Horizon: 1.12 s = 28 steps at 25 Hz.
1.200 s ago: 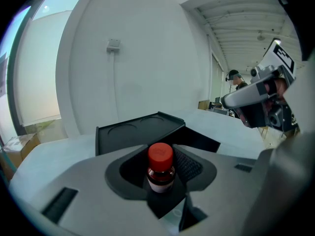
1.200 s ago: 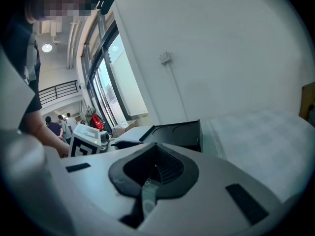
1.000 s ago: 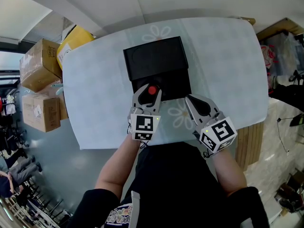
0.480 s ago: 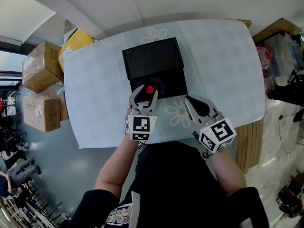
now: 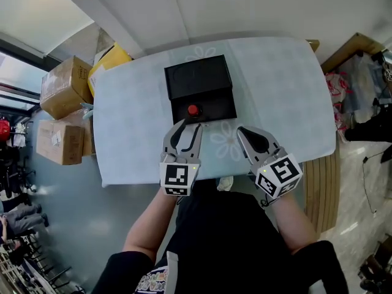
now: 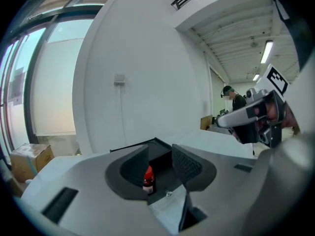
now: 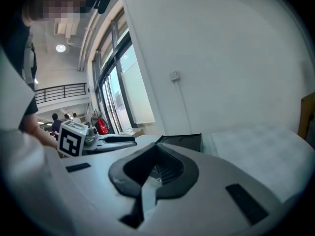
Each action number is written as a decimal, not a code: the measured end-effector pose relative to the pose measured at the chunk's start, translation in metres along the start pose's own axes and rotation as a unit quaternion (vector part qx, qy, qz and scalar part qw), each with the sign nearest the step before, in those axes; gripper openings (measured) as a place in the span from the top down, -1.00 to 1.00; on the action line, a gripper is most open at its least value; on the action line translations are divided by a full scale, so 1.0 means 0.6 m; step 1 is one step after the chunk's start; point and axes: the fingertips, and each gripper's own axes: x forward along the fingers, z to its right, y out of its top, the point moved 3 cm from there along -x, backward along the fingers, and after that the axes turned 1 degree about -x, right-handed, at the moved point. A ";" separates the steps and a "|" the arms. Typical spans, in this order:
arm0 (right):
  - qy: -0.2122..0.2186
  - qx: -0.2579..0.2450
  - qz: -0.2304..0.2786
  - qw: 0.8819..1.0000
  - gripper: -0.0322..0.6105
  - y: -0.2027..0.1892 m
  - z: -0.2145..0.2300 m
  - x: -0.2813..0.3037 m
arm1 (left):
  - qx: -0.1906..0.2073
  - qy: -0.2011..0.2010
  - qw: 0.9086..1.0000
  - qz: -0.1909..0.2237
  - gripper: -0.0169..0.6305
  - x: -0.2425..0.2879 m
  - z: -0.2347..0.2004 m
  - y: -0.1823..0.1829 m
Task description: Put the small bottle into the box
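Observation:
A small bottle (image 5: 193,110) with a red cap stands upright in the near half of the open black box (image 5: 211,105), whose lid (image 5: 197,76) lies flat behind it. My left gripper (image 5: 188,128) is open just short of the box's near edge, nothing between its fingers. In the left gripper view the bottle (image 6: 148,179) shows beyond the spread jaws of that gripper (image 6: 160,164), inside the box (image 6: 160,150). My right gripper (image 5: 243,131) hovers to the right over the table (image 5: 135,121), jaws together and empty. The right gripper view shows its gripper (image 7: 156,167) and the box (image 7: 184,141) ahead.
Cardboard boxes (image 5: 64,87) and a yellow bag (image 5: 110,60) crowd the floor left of the table. A wooden panel (image 5: 318,185) stands by the table's right edge, clutter (image 5: 361,90) beyond it. A white wall is behind the table. People stand far off in both gripper views.
The left gripper let go of the bottle, which now stands in the box, and drew back toward me with its jaws open. The right gripper barely moved.

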 end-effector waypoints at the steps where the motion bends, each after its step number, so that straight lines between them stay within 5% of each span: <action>1: 0.003 -0.003 0.003 1.000 0.87 0.003 -0.006 -0.009 | -0.002 -0.001 1.000 0.004 0.49 -0.014 0.009 0.008; 10: 0.032 -0.017 0.025 0.999 0.87 0.010 -0.068 -0.052 | 0.005 -0.001 1.000 0.019 0.92 -0.133 0.064 0.049; 16: 0.047 -0.014 0.016 0.999 0.87 -0.003 -0.122 -0.040 | -0.035 -0.017 0.999 -0.006 0.92 -0.193 0.056 0.030; 28: 0.024 0.002 -0.005 1.000 0.87 -0.051 -0.233 -0.002 | -0.050 -0.076 0.996 -0.027 0.92 -0.270 0.022 -0.026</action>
